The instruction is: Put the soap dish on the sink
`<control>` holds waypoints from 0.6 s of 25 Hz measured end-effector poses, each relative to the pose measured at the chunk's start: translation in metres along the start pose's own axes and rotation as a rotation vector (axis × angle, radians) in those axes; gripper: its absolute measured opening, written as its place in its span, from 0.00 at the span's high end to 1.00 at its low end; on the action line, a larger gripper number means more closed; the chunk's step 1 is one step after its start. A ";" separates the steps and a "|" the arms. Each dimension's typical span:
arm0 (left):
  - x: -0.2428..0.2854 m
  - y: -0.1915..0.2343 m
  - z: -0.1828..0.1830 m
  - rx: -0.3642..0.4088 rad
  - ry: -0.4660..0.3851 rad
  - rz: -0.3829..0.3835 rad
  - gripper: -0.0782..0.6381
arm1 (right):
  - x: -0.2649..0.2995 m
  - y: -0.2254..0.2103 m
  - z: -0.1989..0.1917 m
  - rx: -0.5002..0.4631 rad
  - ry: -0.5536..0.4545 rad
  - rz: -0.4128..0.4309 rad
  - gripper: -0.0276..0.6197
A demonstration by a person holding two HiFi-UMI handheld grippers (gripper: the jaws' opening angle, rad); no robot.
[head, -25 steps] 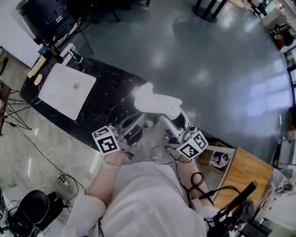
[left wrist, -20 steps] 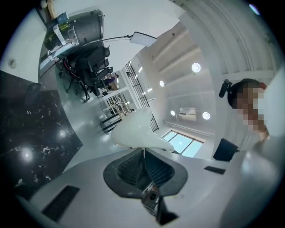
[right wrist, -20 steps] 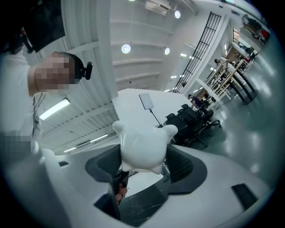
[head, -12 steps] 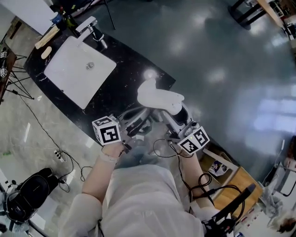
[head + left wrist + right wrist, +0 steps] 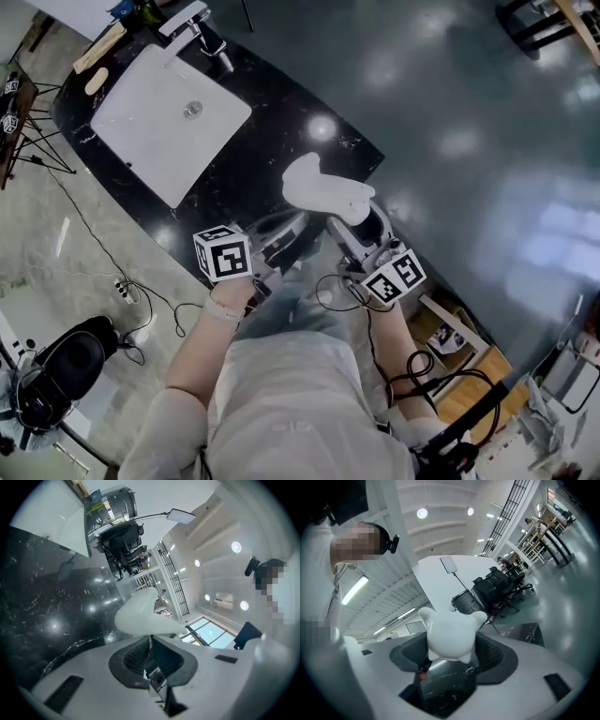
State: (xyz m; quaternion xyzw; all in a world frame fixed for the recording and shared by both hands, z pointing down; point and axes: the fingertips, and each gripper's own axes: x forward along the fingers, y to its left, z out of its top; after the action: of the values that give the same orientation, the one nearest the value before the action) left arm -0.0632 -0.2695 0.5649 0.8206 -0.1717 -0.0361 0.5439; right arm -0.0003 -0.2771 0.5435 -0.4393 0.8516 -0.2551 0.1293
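Observation:
A white soap dish (image 5: 323,192) hangs over the black counter (image 5: 272,131), held up in front of me. My right gripper (image 5: 361,225) is shut on it; in the right gripper view the dish (image 5: 450,637) sits between the two jaws, small nubs showing. My left gripper (image 5: 286,246) is shut, pads together, its tips right under the dish's edge (image 5: 140,618); whether they touch it I cannot tell. The white sink (image 5: 169,117) is set in the counter at the upper left, apart from the dish; it also appears as the white sink (image 5: 51,522) in the left gripper view.
A chrome tap (image 5: 192,23) stands at the sink's far edge, with wooden items (image 5: 98,56) beside it. Cables (image 5: 103,253) and a black bag (image 5: 66,361) lie on the pale floor at the left. A wooden box (image 5: 450,342) sits at the lower right.
The counter and sink have slid down and right in the head view, nearer to me. Both grippers keep their pose, the dish still held over the counter's near end.

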 end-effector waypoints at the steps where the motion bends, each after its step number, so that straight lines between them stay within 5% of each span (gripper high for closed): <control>1: 0.002 0.000 -0.004 -0.005 0.010 -0.001 0.88 | 0.001 -0.001 -0.005 -0.003 0.015 0.001 0.46; 15: 0.009 0.031 0.000 -0.094 -0.020 0.014 0.88 | 0.025 -0.017 -0.040 -0.152 0.161 -0.043 0.46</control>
State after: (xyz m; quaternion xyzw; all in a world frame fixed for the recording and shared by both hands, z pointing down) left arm -0.0623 -0.2837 0.5943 0.7927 -0.1809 -0.0485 0.5802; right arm -0.0208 -0.2924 0.5866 -0.4438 0.8666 -0.2270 0.0212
